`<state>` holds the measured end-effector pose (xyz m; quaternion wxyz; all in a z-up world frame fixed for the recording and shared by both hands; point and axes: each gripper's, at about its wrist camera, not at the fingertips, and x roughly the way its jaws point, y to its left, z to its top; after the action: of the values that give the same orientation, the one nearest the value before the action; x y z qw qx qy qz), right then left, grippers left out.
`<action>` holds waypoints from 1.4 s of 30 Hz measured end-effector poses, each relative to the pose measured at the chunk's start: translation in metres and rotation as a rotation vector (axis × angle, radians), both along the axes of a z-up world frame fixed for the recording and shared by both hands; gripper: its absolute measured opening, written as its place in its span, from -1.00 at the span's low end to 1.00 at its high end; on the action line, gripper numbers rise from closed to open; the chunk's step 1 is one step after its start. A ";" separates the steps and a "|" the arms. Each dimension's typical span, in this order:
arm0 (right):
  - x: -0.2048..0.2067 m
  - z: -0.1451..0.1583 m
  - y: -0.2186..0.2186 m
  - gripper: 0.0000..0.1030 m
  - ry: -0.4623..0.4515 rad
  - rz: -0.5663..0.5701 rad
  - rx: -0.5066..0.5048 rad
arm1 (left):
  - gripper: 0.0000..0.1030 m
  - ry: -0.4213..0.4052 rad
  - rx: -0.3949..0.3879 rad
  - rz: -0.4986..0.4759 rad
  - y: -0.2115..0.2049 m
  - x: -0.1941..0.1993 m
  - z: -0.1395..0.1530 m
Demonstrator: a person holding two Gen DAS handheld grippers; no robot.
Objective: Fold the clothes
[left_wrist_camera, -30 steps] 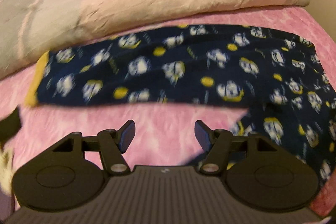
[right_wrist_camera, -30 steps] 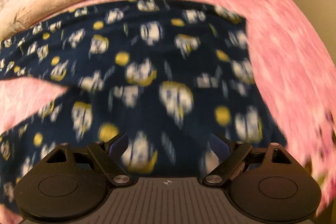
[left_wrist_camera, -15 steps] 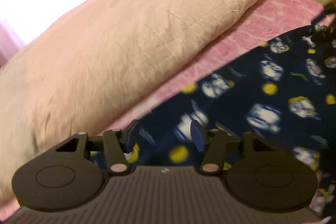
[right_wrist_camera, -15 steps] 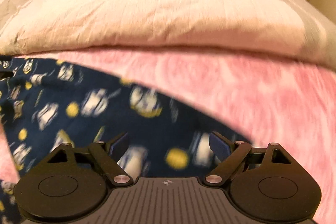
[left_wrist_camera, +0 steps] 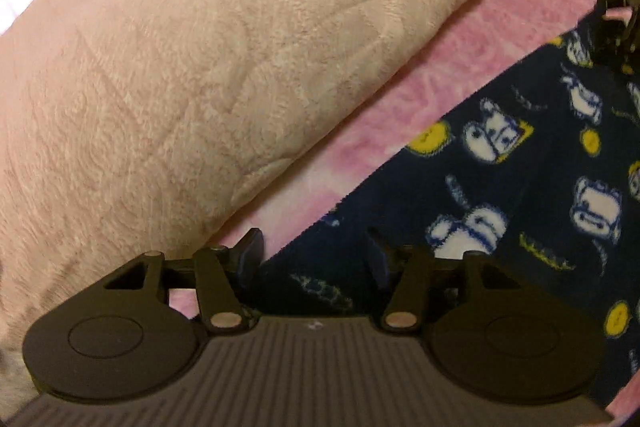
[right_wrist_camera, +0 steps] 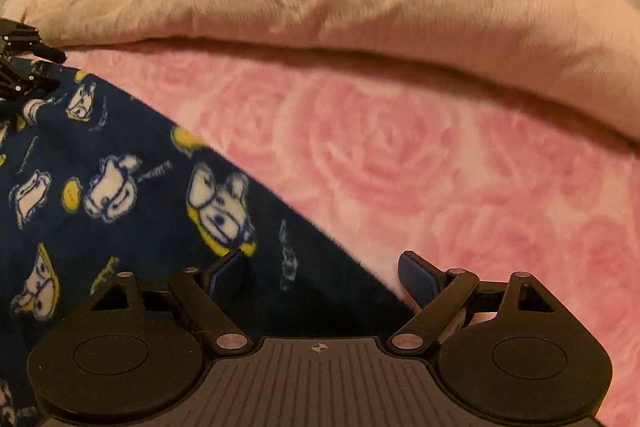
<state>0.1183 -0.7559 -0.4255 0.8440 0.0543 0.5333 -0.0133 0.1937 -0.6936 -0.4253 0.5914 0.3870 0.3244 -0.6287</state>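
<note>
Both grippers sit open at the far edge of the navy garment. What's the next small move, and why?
Probably close both: the left gripper and right gripper are open, each straddling the edge of the navy garment on the pink blanket; nothing is gripped, so no fold can start.

A bedroom in a home, seen from low over the bed.

We look across a pink blanket (right_wrist_camera: 400, 155) with a rose pattern that covers the bed, and a thick, cream-coloured fleece duvet (left_wrist_camera: 192, 59) lies bunched along its far side. On the blanket we see navy fleece clothing (right_wrist_camera: 120, 195) printed with white cartoon dogs and yellow dots. At the top left of the left wrist view, pale curtain fabric glows with daylight.
</note>
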 end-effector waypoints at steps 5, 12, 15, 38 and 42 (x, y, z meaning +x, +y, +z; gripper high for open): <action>-0.005 0.007 0.005 -0.65 -0.016 -0.017 0.009 | -0.93 -0.014 -0.013 -0.080 0.002 -0.009 0.006; -0.044 0.056 0.060 -0.91 -0.130 -0.002 -0.184 | -0.95 -0.087 -0.200 0.023 0.059 -0.035 0.057; -0.080 0.085 0.105 -0.91 -0.201 0.004 -0.273 | -0.95 -0.052 -0.276 0.090 0.118 -0.056 0.089; -0.324 0.094 0.255 0.40 -0.105 -0.930 0.266 | -0.15 0.396 0.012 0.659 0.370 -0.186 0.082; -0.342 0.091 0.228 0.40 -0.215 -1.124 0.437 | -0.10 0.478 -0.002 0.845 0.365 -0.157 0.069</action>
<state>-0.2235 -0.5281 -0.3344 0.7262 0.5001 0.3255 -0.3415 0.0371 -0.3281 -0.3562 0.7044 0.0655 0.5793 -0.4049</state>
